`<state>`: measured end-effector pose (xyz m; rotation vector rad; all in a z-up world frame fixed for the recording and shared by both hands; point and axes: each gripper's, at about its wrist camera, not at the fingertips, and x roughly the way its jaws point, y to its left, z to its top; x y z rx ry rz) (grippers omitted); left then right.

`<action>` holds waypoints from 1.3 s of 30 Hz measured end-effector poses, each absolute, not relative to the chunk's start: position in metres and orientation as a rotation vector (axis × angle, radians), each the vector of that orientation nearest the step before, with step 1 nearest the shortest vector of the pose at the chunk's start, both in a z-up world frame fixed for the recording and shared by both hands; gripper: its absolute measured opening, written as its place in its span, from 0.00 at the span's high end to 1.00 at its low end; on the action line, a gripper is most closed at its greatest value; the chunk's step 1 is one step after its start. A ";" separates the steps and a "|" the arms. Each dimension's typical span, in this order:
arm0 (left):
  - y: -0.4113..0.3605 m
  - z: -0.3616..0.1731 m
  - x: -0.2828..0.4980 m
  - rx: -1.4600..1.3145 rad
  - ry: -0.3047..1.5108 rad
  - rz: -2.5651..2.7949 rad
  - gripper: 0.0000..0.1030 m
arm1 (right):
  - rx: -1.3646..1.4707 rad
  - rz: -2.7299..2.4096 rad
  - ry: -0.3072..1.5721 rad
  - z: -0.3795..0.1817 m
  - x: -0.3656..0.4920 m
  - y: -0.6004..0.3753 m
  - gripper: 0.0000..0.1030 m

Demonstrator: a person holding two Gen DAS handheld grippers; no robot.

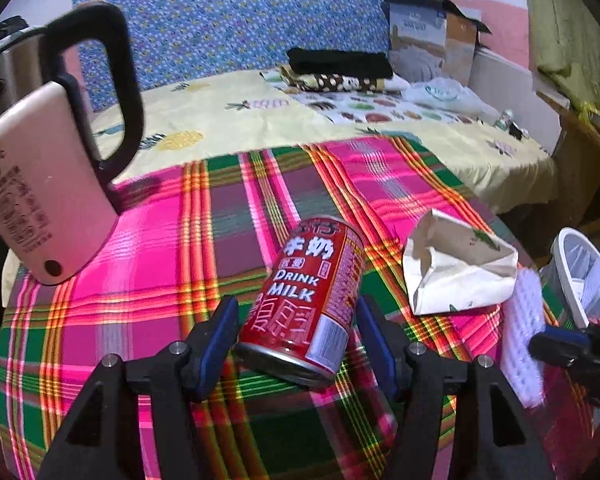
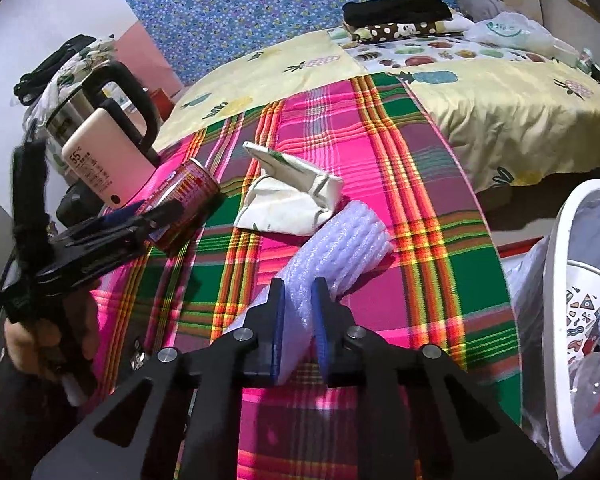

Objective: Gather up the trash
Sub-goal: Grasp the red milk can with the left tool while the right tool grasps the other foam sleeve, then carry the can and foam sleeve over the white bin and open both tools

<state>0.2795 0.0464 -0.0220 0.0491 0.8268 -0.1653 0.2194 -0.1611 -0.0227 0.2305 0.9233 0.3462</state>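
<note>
A red "Drink Milk" can (image 1: 306, 300) lies tilted on the plaid tablecloth (image 1: 172, 240), between the open fingers of my left gripper (image 1: 296, 332); whether the pads touch it I cannot tell. It also shows in the right wrist view (image 2: 188, 196). My right gripper (image 2: 298, 328) is shut on a strip of white-lilac foam wrap (image 2: 340, 248), also seen in the left wrist view (image 1: 522, 340). A crumpled white paper carton (image 1: 456, 268) lies on the cloth to the right of the can; it shows in the right wrist view too (image 2: 292, 196).
A white bin (image 2: 560, 304) lined with plastic, holding trash, stands off the table's right edge, also in the left wrist view (image 1: 572, 276). A pink and steel kettle (image 1: 48, 184) stands at the table's left. A bed (image 1: 300, 120) with clothes and a box lies behind.
</note>
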 end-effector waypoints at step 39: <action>-0.016 0.015 0.131 -0.112 0.731 -0.230 0.46 | 0.288 0.390 0.832 0.000 0.143 -0.223 0.89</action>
